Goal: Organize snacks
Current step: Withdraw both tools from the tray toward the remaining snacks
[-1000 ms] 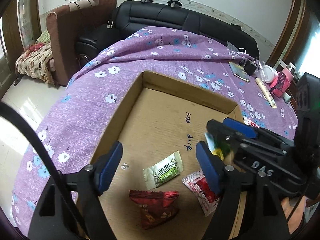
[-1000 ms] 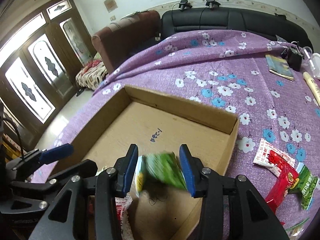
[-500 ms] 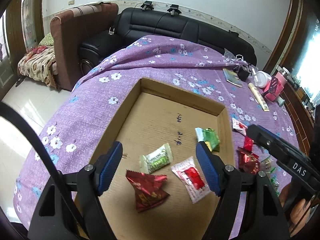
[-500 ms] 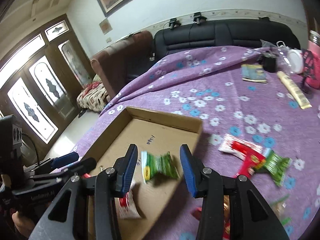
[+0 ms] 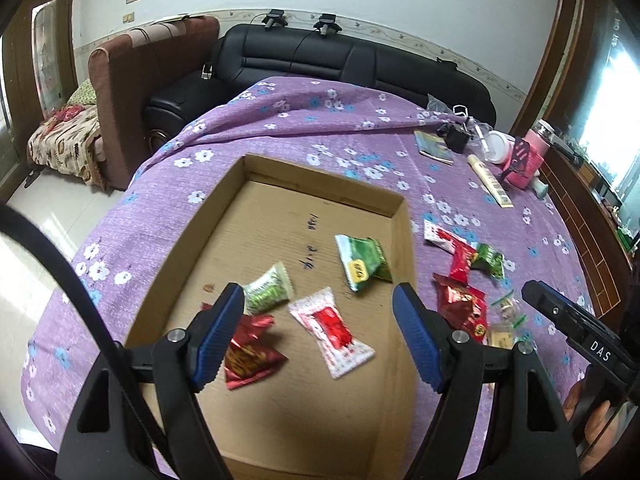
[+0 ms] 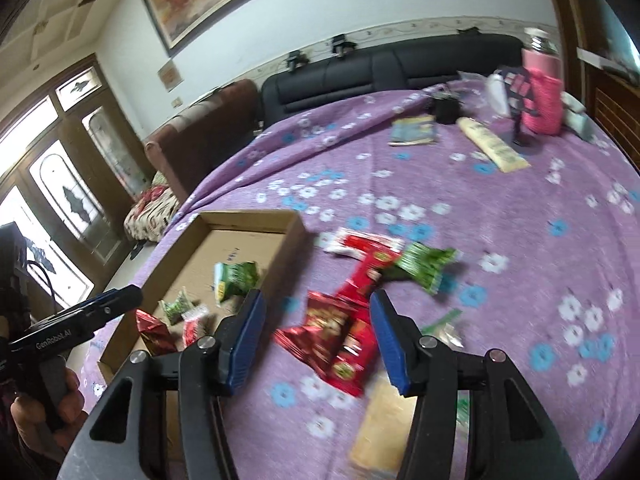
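The left tongs (image 5: 318,334), black with blue pads, are held wide apart above the near part of a shallow brown cardboard tray (image 5: 402,240), with nothing gripped between them. Beneath them, on the tray floor, a dark red foil snack packet (image 5: 250,354) is seen beside the left pad, and a white-and-red candy wrapper (image 5: 334,330) lies just to its right. A little farther in, a pale green-and-white snack packet (image 5: 270,288) rests near the middle, and a larger green packet with a yellow label (image 5: 362,262) lies by the right wall.

The right tongs (image 6: 316,332) are opening over the purple flowered cloth of the desk (image 6: 520,208), to the right of the tray; no wrapper is pressed by the pads. Below and between them a dark red foil packet (image 6: 332,328) is seen lying on the cloth, blurred. Just beyond it a long red packet (image 6: 366,266), a crinkled green packet (image 6: 426,264) and a white-and-red wrapper (image 6: 352,242) are clustered, touching one another.

At the far edge of the desk a cream tube (image 6: 492,148), a small booklet (image 6: 414,130) and a pink bottle (image 6: 544,96) are placed, well apart from the snacks. A black leather sofa (image 5: 348,60) stands behind the desk.
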A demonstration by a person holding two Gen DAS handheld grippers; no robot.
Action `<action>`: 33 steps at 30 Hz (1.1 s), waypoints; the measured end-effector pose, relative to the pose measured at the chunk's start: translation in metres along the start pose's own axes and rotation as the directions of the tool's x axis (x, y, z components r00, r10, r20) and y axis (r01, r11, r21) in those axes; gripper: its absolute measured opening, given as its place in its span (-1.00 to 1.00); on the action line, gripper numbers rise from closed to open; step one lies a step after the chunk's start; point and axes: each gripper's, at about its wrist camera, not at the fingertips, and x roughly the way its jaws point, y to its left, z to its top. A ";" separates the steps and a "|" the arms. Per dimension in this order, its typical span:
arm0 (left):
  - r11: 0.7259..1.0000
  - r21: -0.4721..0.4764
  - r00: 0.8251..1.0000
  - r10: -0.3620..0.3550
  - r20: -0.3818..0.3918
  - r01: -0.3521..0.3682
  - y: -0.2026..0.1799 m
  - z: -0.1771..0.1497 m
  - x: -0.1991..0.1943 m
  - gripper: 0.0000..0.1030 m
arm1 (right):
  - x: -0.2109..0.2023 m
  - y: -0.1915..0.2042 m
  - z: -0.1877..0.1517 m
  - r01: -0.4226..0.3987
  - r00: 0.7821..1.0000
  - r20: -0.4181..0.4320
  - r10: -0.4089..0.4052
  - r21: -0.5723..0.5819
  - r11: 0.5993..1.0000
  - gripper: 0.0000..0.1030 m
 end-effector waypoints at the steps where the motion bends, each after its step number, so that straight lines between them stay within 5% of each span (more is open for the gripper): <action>1: 1.000 0.001 1.000 0.001 0.000 -0.001 -0.003 -0.002 -0.001 0.53 | -0.004 -0.004 -0.002 0.007 1.000 0.004 -0.007 0.005 1.000 0.05; 16: 0.994 0.104 0.999 0.027 0.020 -0.029 -0.054 -0.021 -0.017 0.56 | -0.056 -0.061 -0.037 0.091 0.996 0.017 -0.093 0.080 0.993 0.06; 33: 0.985 0.170 1.000 -0.018 0.002 0.017 -0.095 -0.041 -0.027 0.62 | -0.093 -0.090 -0.069 0.124 0.992 0.021 -0.127 0.113 0.986 0.06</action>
